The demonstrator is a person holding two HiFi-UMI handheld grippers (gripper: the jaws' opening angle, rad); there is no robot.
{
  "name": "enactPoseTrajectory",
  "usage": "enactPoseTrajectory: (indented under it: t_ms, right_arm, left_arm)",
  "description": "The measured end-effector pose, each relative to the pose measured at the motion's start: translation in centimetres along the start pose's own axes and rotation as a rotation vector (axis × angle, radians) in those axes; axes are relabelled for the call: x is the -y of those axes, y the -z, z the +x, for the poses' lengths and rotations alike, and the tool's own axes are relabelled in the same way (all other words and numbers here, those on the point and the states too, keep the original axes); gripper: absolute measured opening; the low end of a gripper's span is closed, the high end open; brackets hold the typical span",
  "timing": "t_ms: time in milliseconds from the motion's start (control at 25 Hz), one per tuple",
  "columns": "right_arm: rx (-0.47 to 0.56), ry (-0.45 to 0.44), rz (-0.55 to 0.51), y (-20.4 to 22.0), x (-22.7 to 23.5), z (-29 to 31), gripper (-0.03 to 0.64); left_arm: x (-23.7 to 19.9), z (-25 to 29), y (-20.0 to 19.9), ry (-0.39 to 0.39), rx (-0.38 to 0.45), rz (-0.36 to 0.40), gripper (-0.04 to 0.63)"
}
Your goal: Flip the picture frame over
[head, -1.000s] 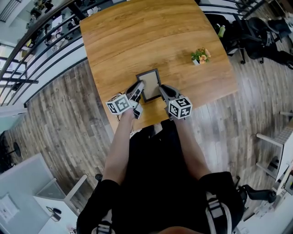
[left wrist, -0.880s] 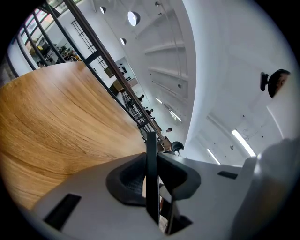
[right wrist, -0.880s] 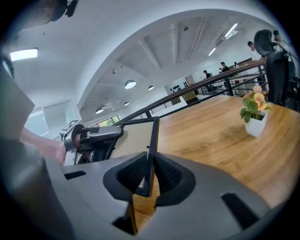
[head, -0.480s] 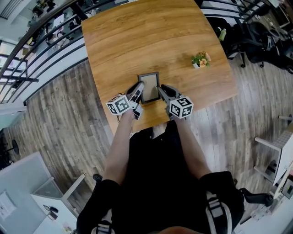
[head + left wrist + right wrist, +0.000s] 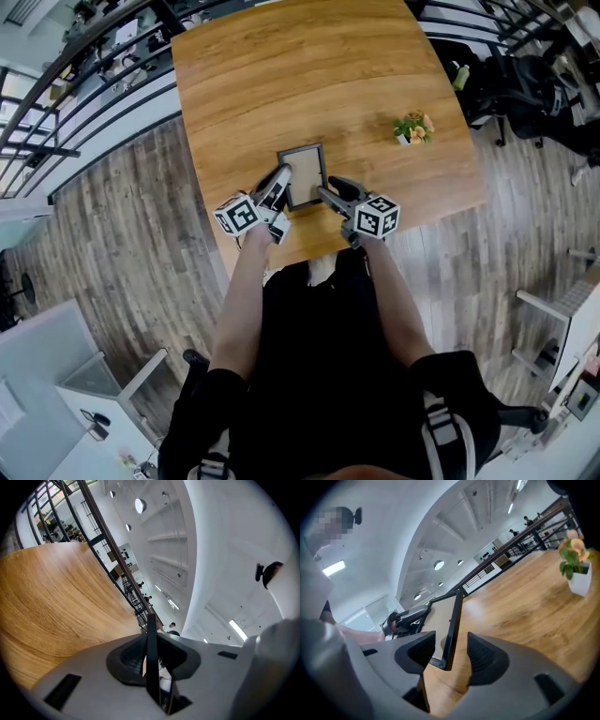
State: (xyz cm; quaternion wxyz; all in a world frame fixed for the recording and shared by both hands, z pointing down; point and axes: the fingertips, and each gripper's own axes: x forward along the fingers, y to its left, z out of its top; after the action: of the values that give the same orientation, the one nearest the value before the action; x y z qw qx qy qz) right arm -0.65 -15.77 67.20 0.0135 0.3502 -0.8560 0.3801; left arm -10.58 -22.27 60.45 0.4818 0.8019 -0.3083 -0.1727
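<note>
The picture frame (image 5: 303, 174), a black rim around a tan panel, is over the near part of the wooden table (image 5: 309, 75). My left gripper (image 5: 279, 184) is shut on its left edge; in the left gripper view the thin black edge (image 5: 151, 639) is pinched between the pads. My right gripper (image 5: 325, 193) is at the frame's right edge. Its jaws have just been opening, and the frame's rim (image 5: 454, 616) stands between them with a gap on each side. The left gripper (image 5: 405, 616) shows beyond the frame in the right gripper view.
A small white pot with flowers (image 5: 411, 122) stands on the table to the right, also in the right gripper view as the pot (image 5: 577, 576). The table's near edge runs just below both grippers. Railings and wood flooring surround the table.
The right gripper's jaws have spread apart and let go of the frame's right edge. The left gripper keeps its hold and has barely moved.
</note>
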Motion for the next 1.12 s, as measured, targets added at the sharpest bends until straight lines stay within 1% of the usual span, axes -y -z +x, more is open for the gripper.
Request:
enactPoseTrajectory:
  t_ms: [80, 200, 280, 360, 480, 560, 720, 800, 880, 960, 1120]
  right_arm:
    - [-0.025, -0.079, 0.046, 0.5, -0.6, 0.1, 0.218]
    - [-0.076, -0.170, 0.058, 1.1, -1.7, 0.3, 0.220]
    - [-0.089, -0.219, 0.084, 1.0, -2.3, 0.3, 0.174]
    - [-0.091, -0.262, 0.115, 0.7, -2.7, 0.1, 0.162]
    - [-0.077, -0.330, 0.190, 0.2, -3.0, -0.3, 0.138]
    - [-0.060, -0.366, 0.238, -0.4, -3.0, -0.9, 0.117]
    - [-0.021, -0.392, 0.266, -1.8, -2.8, -1.9, 0.097]
    - [-0.020, -0.384, 0.250, -2.2, -2.5, -2.1, 0.087]
    - [-0.031, -0.365, 0.215, -2.4, -2.0, -2.3, 0.083]
    - [-0.042, -0.346, 0.179, -2.5, -1.6, -2.5, 0.083]
    - [-0.038, -0.321, 0.154, -3.2, -1.1, -2.8, 0.080]
  left_arm:
    - [0.3, -0.1, -0.3, 0.029, 0.022, -0.015, 0.084]
    - [0.8, -0.4, -1.0, 0.048, 0.059, -0.013, 0.084]
    - [0.7, -0.7, -1.1, 0.036, 0.072, -0.004, 0.084]
    - [0.4, -0.8, -1.4, 0.029, 0.095, -0.010, 0.084]
    - [0.6, -0.6, -1.7, 0.028, 0.134, -0.062, 0.084]
    - [0.9, -0.3, -1.6, 0.037, 0.151, -0.081, 0.084]
    - [1.0, 0.2, -1.3, 0.002, 0.147, -0.037, 0.087]
    - [1.4, 0.6, -1.4, -0.006, 0.148, 0.005, 0.087]
    - [1.4, 1.1, -1.2, -0.029, 0.149, 0.033, 0.087]
    - [1.1, 1.5, -1.0, -0.053, 0.151, 0.035, 0.089]
    - [0.6, 2.0, -0.9, -0.101, 0.163, 0.038, 0.103]
